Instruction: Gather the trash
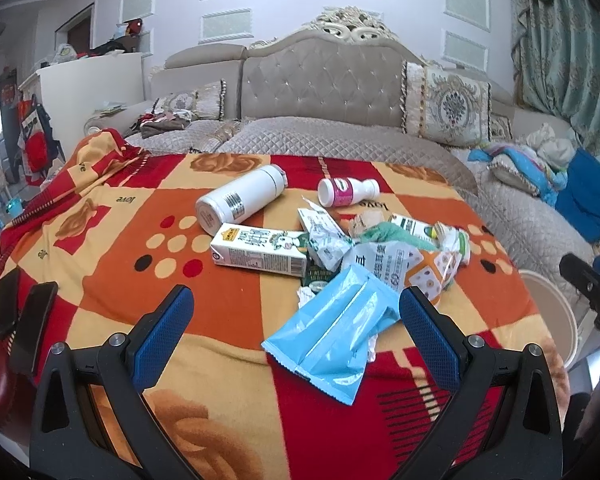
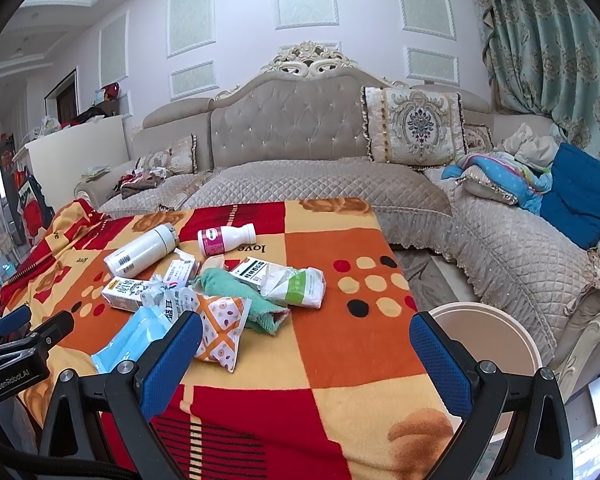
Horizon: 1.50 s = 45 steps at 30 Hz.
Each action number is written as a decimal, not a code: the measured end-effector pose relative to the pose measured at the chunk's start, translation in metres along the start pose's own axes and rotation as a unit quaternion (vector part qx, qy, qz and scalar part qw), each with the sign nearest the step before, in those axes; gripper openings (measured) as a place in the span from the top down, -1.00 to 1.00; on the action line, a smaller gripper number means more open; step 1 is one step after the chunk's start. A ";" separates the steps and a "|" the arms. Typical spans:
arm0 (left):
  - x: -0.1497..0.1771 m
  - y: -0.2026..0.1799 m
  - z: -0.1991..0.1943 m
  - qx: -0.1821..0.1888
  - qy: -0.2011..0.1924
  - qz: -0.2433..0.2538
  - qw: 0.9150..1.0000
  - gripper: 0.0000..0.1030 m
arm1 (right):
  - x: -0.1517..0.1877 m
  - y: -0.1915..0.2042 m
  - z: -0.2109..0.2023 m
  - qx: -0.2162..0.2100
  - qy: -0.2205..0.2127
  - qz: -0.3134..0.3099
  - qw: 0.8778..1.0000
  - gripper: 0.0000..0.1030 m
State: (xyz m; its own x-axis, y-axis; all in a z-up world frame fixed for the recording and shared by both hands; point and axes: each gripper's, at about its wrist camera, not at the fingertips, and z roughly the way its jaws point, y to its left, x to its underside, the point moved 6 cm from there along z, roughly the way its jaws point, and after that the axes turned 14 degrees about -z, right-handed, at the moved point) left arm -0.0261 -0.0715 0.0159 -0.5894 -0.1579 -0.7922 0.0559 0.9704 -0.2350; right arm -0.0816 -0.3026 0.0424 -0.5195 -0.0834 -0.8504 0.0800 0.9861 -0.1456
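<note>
The left gripper [image 1: 296, 312] hangs over the near part of the counter with its blue-padded jaws wide apart and nothing between them; the light blue wrapper [image 1: 332, 332] lies flat on the blanket [image 1: 100, 240] just ahead, close to the right-hand finger. The right gripper [image 2: 306, 340] is spread wide too and holds nothing, poised over the near right part of the counter, with the left gripper showing at the left edge of its view.

The trash sits in a loose heap toward the middle of the counter, on the red, orange and yellow checked blanket. At the back a white bottle [image 1: 238, 202] lies on its side, and to its right a smaller white bottle with a pink label [image 1: 348, 192] lies on its side as well, apart from the first. In front of them a white milk carton [image 1: 260, 250] lies flat, touching a crumpled white wrapper [image 1: 326, 240]. A green cloth [image 2: 236, 288] is draped among the cartons and wrappers, and an orange-and-white patterned packet [image 2: 220, 328] lies at the near edge of the heap, partly over the blue wrapper.

A round beige bin [image 2: 488, 340] stands off the right side of the counter, beside the grey quilted sofa [image 2: 300, 184].
</note>
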 end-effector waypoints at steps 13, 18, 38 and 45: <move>0.030 0.023 0.025 0.006 0.094 0.038 0.995 -0.98 | 0.027 0.010 0.033 -0.060 0.051 0.008 0.997 -0.99; 0.034 0.021 0.035 0.034 0.129 0.033 0.990 -0.98 | 0.036 0.018 0.047 -0.092 0.071 0.016 0.993 -0.99; 0.039 -0.013 0.103 0.053 0.182 0.130 0.973 -0.75 | 0.035 0.040 0.094 -0.158 0.103 0.025 0.982 -0.99; 0.032 0.005 0.098 0.066 0.198 0.074 0.975 -0.28 | 0.027 0.055 0.104 -0.172 0.100 0.001 0.980 -0.99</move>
State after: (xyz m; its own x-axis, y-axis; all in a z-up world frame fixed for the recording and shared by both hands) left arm 0.0341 -0.0896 -0.0658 -0.8305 0.0907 -0.5496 0.2520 0.9411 -0.2256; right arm -0.0026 -0.2656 -0.0412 -0.6782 -0.0851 -0.7299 -0.1926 0.9791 0.0647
